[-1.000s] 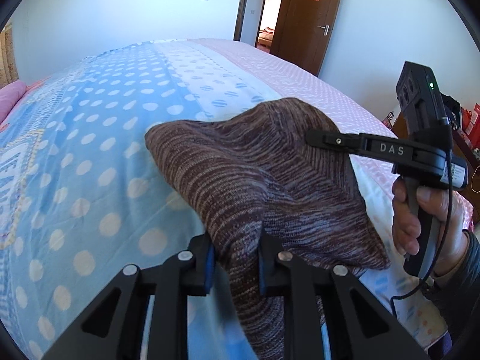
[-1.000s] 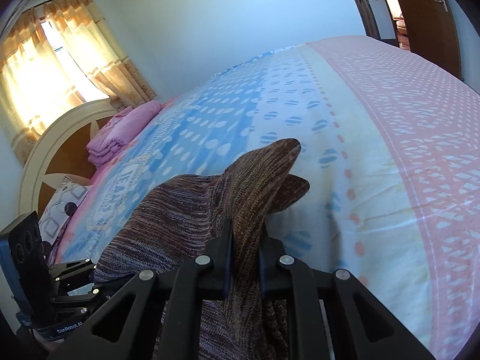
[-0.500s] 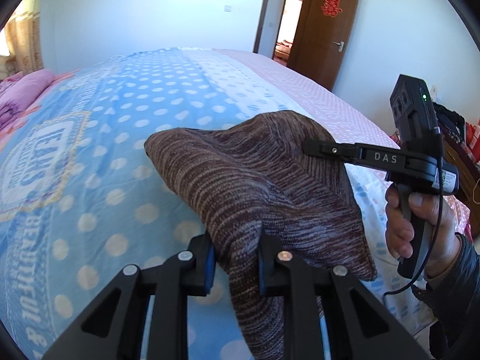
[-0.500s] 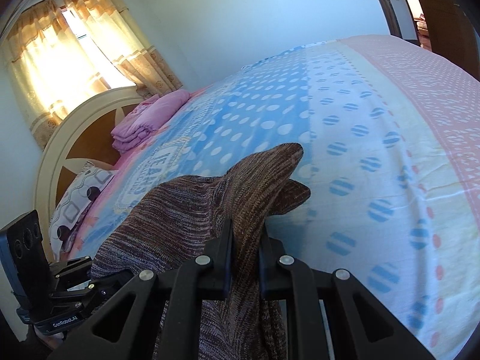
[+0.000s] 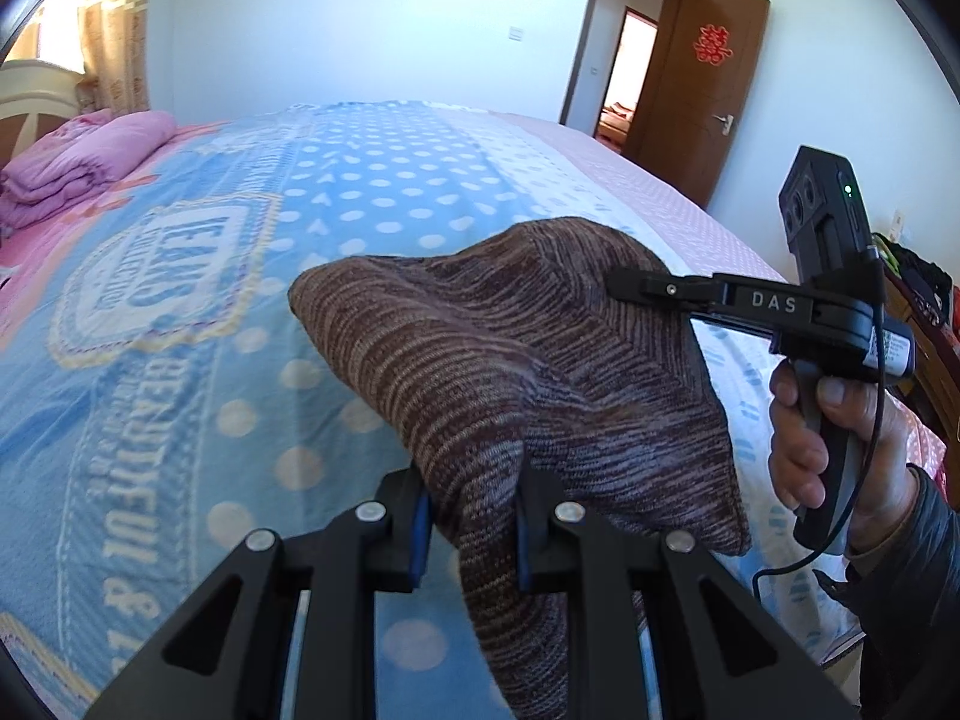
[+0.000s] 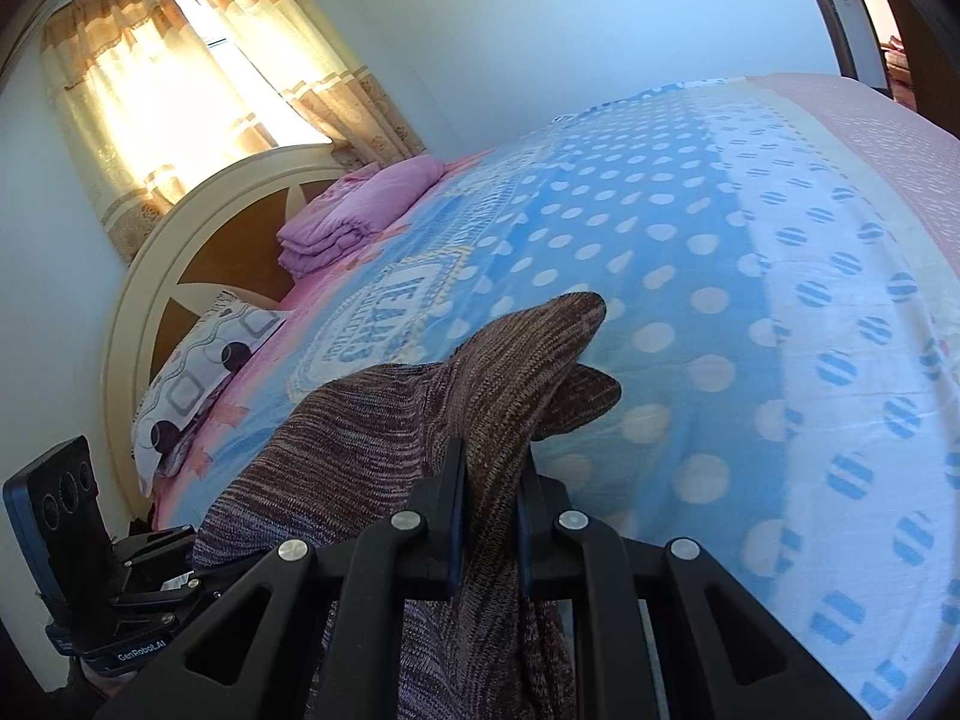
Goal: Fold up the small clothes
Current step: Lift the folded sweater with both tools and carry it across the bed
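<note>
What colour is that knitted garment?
The knitted garment is brown, streaked with lighter stripes; clearest in the left wrist view.

Both views swing toward the head of the bed compared to a second ago. The folded pink blanket (image 5: pixel 84 162) now shows up at the left of the left wrist view, and the door (image 5: pixel 702 90) sits further right. In the right wrist view, the curtains (image 6: pixel 198 78) and headboard (image 6: pixel 198 264) fill more of the shot, and the patterned pillow (image 6: pixel 198 366) is in plainer sight.

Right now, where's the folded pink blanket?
The folded pink blanket lies at the head of the bed, beside the arched headboard, upper left in both views, above the patterned pillow.
</note>
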Tool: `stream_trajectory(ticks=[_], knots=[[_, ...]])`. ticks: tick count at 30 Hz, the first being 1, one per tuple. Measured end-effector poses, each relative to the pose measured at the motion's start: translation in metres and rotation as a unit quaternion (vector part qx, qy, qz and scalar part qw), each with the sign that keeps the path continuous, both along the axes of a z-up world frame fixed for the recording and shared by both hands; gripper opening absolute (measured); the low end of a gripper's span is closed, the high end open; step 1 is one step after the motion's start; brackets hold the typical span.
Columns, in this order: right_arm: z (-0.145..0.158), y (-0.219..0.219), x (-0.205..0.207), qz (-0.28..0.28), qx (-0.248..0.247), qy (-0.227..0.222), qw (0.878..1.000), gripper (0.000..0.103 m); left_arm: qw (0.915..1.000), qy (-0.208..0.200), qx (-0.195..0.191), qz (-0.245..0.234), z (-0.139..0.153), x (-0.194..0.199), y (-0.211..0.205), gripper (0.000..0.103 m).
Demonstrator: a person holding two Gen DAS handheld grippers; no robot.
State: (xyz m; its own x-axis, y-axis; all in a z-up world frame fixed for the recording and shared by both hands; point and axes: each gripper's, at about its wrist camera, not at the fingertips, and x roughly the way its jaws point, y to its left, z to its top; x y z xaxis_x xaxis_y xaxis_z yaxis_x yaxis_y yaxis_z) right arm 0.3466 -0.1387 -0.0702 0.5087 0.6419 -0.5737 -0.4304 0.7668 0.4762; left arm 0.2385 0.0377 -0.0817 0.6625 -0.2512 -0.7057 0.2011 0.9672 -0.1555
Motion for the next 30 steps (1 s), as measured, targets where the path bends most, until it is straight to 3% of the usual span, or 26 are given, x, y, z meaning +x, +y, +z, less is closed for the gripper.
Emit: stream_trajectory(ticks=[14, 30], knots=[[0.008, 0.070, -0.004, 0.049, 0.002, -0.004, 0.999, 0.013, 0.9989, -0.017, -0.002, 0.043, 0.005, -0.031, 0.050, 0.022], [0.002, 0.169, 0.021, 0.118, -0.023, 0.000, 0.993, 0.013, 0.9937, -0.019, 0.005, 0.110, -0.011, -0.039, 0.117, 0.022]])
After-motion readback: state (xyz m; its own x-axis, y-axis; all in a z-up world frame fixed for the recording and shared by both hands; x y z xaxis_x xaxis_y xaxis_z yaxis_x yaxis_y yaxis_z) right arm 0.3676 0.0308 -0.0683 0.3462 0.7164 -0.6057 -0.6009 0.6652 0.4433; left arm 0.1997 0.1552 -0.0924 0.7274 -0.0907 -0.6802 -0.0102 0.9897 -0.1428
